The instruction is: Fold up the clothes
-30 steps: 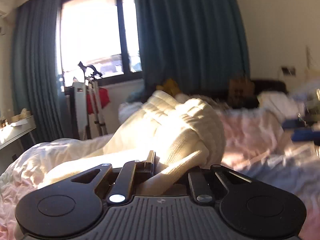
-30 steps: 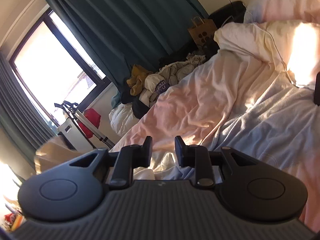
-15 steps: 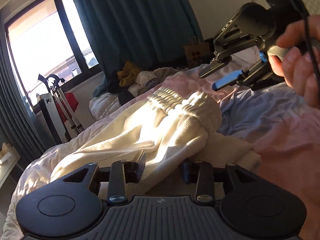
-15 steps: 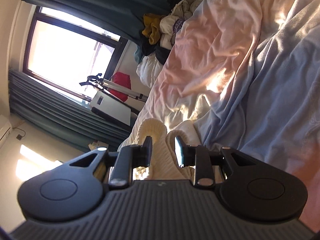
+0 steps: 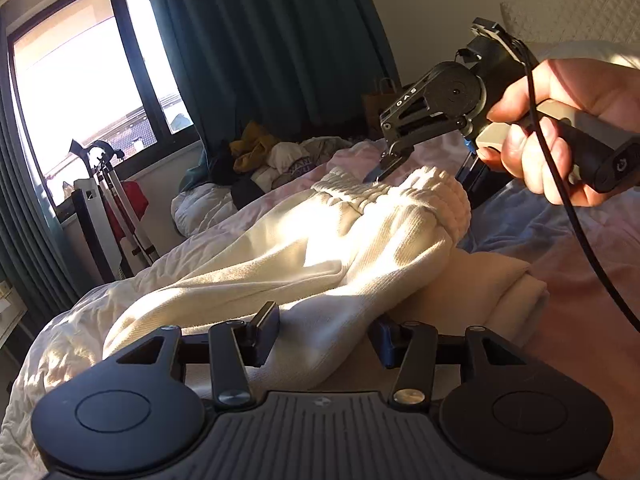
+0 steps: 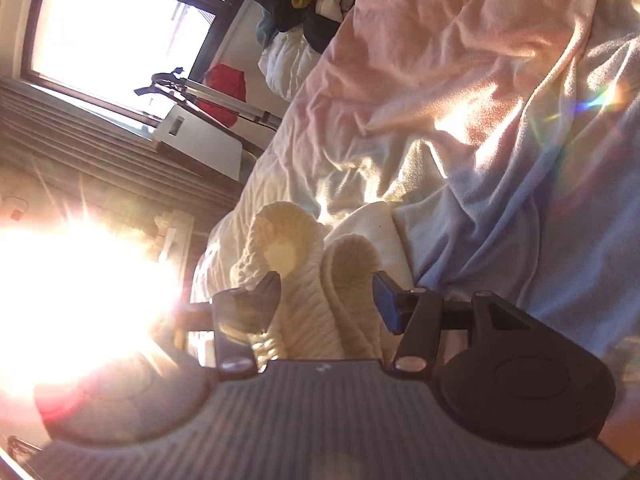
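Observation:
A cream knit garment (image 5: pixel 328 240) with a ribbed waistband (image 5: pixel 436 196) lies folded over on the bed, sunlit in the left wrist view. My left gripper (image 5: pixel 324 332) straddles its near end; the jaws are opening and the pads stand off the cloth. A hand (image 5: pixel 560 120) holds my right gripper (image 5: pixel 420 180) at the waistband on the far side. In the right wrist view the ribbed waistband (image 6: pixel 320 280) bulges between the opening jaws of my right gripper (image 6: pixel 326 296), and sun glare washes out the left side.
Pink and blue bedding (image 5: pixel 568 236) covers the bed. A heap of other clothes (image 5: pixel 272 156) sits at the far end. A white rack with a red item (image 5: pixel 120 208) stands by the window, and a paper bag (image 5: pixel 380 100) by the teal curtain.
Both grippers came down with the garment and their jaws have spread apart, letting the cloth settle on the bed. The right gripper and its hand have come into the left wrist view.

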Demonstrator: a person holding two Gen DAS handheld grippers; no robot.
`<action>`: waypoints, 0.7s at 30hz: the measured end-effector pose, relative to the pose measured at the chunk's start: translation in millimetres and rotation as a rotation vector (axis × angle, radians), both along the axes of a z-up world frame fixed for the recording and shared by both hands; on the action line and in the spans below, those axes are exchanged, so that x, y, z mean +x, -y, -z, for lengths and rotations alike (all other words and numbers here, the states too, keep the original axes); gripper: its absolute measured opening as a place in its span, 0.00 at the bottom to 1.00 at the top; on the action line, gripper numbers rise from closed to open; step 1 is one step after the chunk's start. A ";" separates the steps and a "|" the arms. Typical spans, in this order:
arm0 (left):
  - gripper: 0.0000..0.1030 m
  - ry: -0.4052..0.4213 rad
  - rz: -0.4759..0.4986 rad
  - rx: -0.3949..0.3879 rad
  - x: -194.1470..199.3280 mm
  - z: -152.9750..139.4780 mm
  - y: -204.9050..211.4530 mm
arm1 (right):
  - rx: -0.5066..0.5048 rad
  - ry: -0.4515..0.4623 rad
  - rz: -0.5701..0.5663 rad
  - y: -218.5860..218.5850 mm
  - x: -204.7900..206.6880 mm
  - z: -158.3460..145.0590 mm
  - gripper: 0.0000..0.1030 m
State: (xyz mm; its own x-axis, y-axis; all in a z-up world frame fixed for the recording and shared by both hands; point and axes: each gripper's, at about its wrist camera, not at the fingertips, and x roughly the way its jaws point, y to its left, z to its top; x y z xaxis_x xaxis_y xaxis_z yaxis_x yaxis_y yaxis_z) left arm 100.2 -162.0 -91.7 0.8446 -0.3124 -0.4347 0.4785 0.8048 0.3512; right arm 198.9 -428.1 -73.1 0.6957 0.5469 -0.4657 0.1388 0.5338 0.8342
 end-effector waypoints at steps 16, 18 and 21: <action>0.10 -0.057 0.051 -0.200 1.7 -2.5 -39.4 | 0.102 0.128 -0.135 -30.5 20.2 2.5 0.27; 0.10 -0.029 0.075 -0.248 -11.1 -16.6 -46.7 | 0.105 0.187 -0.122 -27.8 9.6 -16.3 0.26; 0.10 0.025 0.120 -0.277 -27.8 -31.6 -52.8 | 0.130 0.286 -0.095 -19.4 -6.2 -45.8 0.26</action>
State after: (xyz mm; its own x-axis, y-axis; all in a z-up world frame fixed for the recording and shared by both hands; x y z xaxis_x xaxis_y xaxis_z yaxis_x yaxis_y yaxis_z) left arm 72.4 -109.2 -60.1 0.8039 -0.5148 -0.2980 0.5701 0.8097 0.1391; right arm 192.7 -408.8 -27.2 0.7312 0.6578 -0.1806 -0.1564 0.4194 0.8943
